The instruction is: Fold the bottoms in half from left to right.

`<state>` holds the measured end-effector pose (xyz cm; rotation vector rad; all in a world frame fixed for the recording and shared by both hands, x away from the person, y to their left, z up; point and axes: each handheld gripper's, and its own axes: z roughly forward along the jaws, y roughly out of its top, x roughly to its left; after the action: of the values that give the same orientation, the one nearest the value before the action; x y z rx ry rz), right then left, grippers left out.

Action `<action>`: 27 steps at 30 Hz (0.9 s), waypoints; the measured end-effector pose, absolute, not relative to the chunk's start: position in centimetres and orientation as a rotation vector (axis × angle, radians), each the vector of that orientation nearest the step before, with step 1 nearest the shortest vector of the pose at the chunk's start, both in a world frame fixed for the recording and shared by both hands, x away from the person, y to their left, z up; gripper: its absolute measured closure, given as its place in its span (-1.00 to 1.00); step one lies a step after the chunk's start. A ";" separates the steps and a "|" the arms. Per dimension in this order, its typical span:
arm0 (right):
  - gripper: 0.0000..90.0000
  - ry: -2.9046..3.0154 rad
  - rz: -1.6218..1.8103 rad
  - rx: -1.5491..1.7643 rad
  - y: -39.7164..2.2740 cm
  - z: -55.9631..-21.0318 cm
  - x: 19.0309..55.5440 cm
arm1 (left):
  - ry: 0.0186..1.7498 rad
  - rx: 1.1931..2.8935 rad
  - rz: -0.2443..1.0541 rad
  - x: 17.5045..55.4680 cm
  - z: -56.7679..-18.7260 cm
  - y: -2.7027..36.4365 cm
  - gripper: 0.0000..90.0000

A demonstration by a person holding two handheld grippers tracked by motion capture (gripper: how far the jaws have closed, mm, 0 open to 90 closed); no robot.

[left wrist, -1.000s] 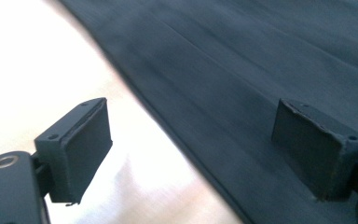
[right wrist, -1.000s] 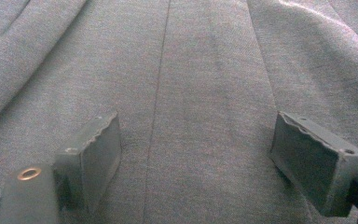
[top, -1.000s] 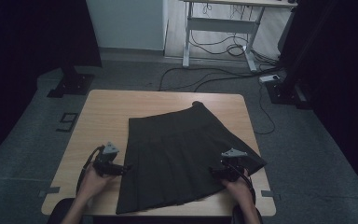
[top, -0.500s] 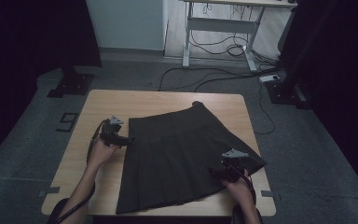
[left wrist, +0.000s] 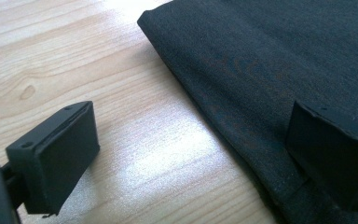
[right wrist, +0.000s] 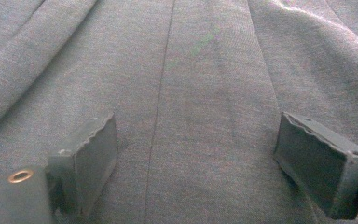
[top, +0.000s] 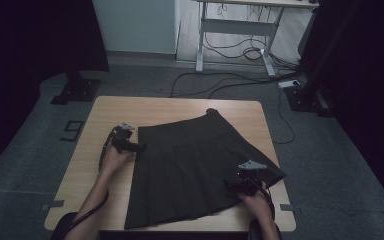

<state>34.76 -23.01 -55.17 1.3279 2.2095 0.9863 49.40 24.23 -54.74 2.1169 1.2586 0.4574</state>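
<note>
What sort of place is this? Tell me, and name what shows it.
Probably a lab or recording studio, not a home: a lone wooden table on grey carpet, dark curtains at both sides, black stand bases, and cables trailing across the floor to a bare desk frame behind.

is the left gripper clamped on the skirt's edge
No: in the left gripper view the left gripper has its jaws wide apart, one over bare table and one over the skirt, with the hem unpinched between them.
</note>
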 end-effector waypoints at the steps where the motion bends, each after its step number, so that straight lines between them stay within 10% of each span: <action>1: -0.71 2.212 0.984 1.328 -23.0 -55.1 34.8 | 1.268 2.115 0.456 49.4 -54.8 24.2 -0.99; 27: -0.71 2.525 1.095 0.979 -14.4 -51.3 33.2 | 1.271 2.113 0.456 49.4 -54.8 24.2 -0.98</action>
<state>33.19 -14.39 -51.26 0.9789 2.5249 1.0952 49.41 24.25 -54.75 2.1131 1.2707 0.4563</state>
